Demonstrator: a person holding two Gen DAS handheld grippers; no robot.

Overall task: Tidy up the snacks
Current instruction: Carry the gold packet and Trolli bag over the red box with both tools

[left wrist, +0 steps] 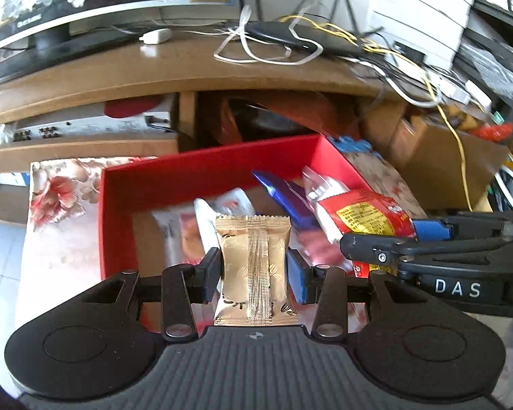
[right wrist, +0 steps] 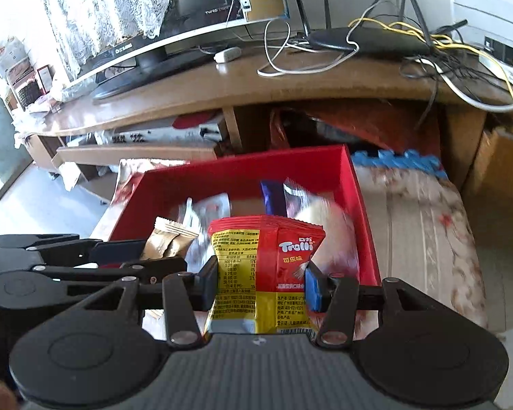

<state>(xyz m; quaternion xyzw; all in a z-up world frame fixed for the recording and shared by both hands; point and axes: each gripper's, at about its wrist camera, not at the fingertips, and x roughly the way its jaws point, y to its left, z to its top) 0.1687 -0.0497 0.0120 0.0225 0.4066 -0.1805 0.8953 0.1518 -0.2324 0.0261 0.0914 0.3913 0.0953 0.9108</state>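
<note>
Gold foil pkt (left wrist: pixel 254 270) clamped in left gripper (left wrist: pixel 253 273), red/yellow Trolli bag (right wrist: pixel 266 273) in right gripper (right wrist: pixel 261 285).

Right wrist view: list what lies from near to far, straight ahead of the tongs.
Red-and-yellow Trolli candy bag held in the right tongs → red cardboard box's far wall → brown wooden TV stand → black router with antennas.
</note>
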